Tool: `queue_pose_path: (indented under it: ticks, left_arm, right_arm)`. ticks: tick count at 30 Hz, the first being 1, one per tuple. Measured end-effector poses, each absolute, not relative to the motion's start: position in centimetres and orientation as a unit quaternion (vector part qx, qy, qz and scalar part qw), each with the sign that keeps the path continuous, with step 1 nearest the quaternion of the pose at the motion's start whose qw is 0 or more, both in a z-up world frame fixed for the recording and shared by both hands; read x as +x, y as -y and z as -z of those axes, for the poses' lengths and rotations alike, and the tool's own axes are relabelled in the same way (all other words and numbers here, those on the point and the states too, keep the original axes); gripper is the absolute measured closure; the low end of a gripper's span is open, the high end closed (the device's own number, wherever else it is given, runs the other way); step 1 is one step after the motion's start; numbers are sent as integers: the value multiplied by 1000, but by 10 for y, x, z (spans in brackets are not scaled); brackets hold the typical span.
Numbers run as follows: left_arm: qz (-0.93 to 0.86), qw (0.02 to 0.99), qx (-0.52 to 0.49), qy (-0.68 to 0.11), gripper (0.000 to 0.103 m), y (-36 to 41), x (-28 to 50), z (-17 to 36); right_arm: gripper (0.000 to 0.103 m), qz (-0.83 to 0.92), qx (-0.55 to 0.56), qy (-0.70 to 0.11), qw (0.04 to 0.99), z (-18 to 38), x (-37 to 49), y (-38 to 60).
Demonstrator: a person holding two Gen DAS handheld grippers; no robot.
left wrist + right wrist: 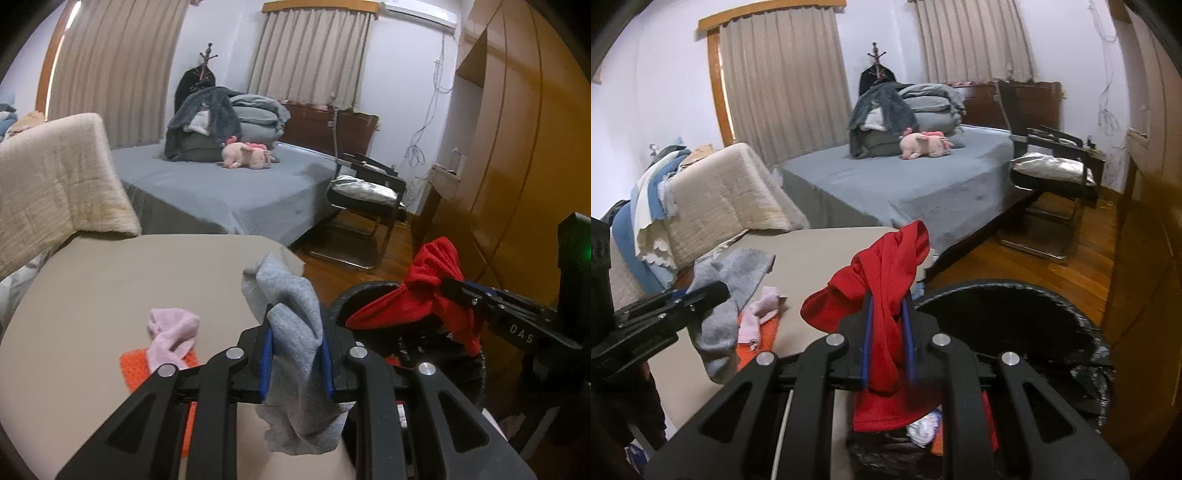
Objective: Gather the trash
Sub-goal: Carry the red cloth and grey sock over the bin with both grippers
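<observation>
**Both grippers loaded beside the bin**

Left gripper (296, 363) — clenched on a limp grey sock (291, 317) that hangs below its pads. Right gripper (888, 341) grips a bunched red cloth (886, 266) at the near rim of the black-lined trash bin (1034, 306). Both loads should be carried fully over the bin mouth before release, so trailing ends fall inside. A pink sock (173, 332) on an orange cloth (131, 371) lies on the tan surface (110, 288), left of the bin.

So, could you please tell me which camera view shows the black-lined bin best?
The right wrist view: the bin shows its whole open rim and dark inside. The left wrist view shows only a slice of rim behind the red cloth held in the right tongs.
</observation>
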State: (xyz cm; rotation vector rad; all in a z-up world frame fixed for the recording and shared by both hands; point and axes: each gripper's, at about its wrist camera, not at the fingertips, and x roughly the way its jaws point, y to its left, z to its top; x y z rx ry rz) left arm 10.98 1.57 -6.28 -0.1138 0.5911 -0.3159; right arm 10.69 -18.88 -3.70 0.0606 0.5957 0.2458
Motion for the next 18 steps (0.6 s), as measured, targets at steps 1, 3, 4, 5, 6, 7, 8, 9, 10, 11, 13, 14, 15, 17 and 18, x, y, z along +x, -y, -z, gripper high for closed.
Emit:
queue_pose_path:
  ticks: [1, 3, 4, 5, 6, 7, 8, 9, 10, 11, 13, 14, 15, 17, 18]
  left_arm:
    - [159, 942, -55, -289, 82, -11, 110, 61]
    - [167, 942, -53, -286, 82, -2, 112, 59]
    - [172, 941, -53, -285, 82, 4, 114, 57]
    - [177, 941, -52, -284, 82, 10, 115, 56]
    - [181, 941, -51, -282, 82, 13, 115, 55]
    - [187, 940, -47, -280, 82, 21, 116, 53]
    - [191, 940, -46, -279, 82, 25, 117, 52]
    - [196, 939, -43, -279, 82, 29, 119, 52]
    - [202, 938, -41, -277, 82, 36, 120, 50]
    - [208, 938, -38, -276, 82, 43, 121, 49]
    - [219, 936, -34, -274, 82, 56, 121, 48]
    - [223, 935, -32, -273, 82, 60, 121, 48]
    - [227, 934, -30, -273, 82, 66, 122, 47]
    - [237, 932, -25, -273, 82, 78, 122, 48]
    - [243, 931, -24, -273, 82, 85, 123, 48]
  right_arm:
    - [90, -115, 31, -293, 949, 37, 106, 194]
    - [90, -105, 32, -293, 950, 37, 105, 202]
    - [90, -98, 33, -292, 951, 37, 104, 207]
    - [90, -94, 33, -291, 951, 37, 103, 210]
    - [90, -87, 34, -290, 953, 36, 102, 216]
    - [90, -80, 34, -289, 953, 36, 101, 221]
    - [90, -76, 34, -288, 954, 35, 100, 224]
    - [90, -68, 35, -287, 955, 35, 99, 231]
    - [90, -63, 35, -287, 955, 36, 98, 235]
    - [90, -56, 35, -287, 956, 36, 97, 241]
    - [90, -46, 34, -287, 956, 38, 95, 249]
    - [90, -40, 33, -287, 957, 39, 93, 253]
    - [90, -35, 33, -287, 957, 40, 92, 258]
    - [90, -25, 35, -289, 956, 43, 90, 267]
    - [90, -22, 36, -290, 956, 44, 89, 269]
